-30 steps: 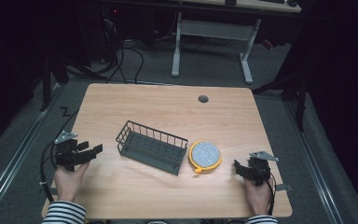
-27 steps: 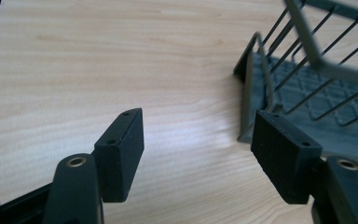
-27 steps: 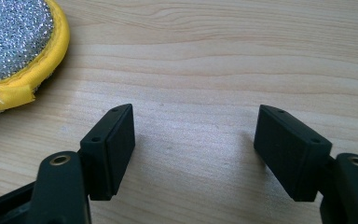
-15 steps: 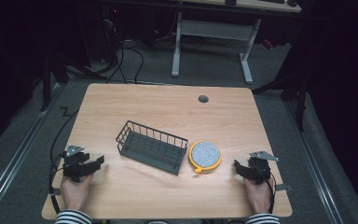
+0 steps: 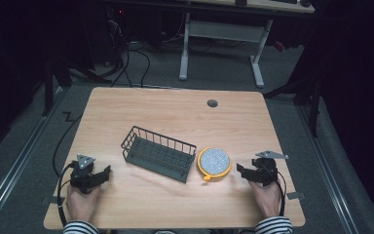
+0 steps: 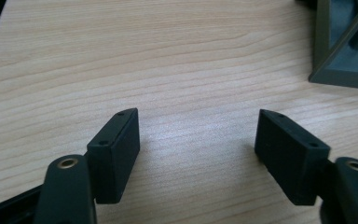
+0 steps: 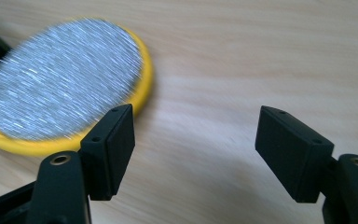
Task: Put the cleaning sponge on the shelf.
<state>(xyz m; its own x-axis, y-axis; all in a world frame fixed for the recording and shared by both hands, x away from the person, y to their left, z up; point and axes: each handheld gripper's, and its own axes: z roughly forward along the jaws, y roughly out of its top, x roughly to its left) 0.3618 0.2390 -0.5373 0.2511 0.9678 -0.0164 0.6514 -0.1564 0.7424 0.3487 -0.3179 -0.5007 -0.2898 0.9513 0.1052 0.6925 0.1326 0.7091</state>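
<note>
A dark wire basket (image 5: 158, 153) stands slantwise in the middle of the wooden table (image 5: 175, 112). Just right of it lies a round yellow brush (image 5: 214, 162) with silver bristles facing up. My left gripper (image 5: 103, 172) rests low by the table's front left, pointing toward the basket. Its jaws have just been opening, and between them is bare wood (image 6: 198, 116). The basket's corner (image 6: 345, 46) is at the upper right of the left gripper view. My right gripper (image 5: 239, 170) is open just right of the brush. The brush (image 7: 60, 79) lies beyond its left jaw, with nothing between the jaws (image 7: 196, 112).
A small round grommet hole (image 5: 212, 103) sits near the table's far edge. Cables (image 5: 61, 161) trail off the left side. A white desk frame (image 5: 221, 44) stands on the floor behind the table.
My left gripper has sunk toward the table and come nearer the front edge. My right gripper has shifted slightly toward the brush. The basket and brush have not moved.
</note>
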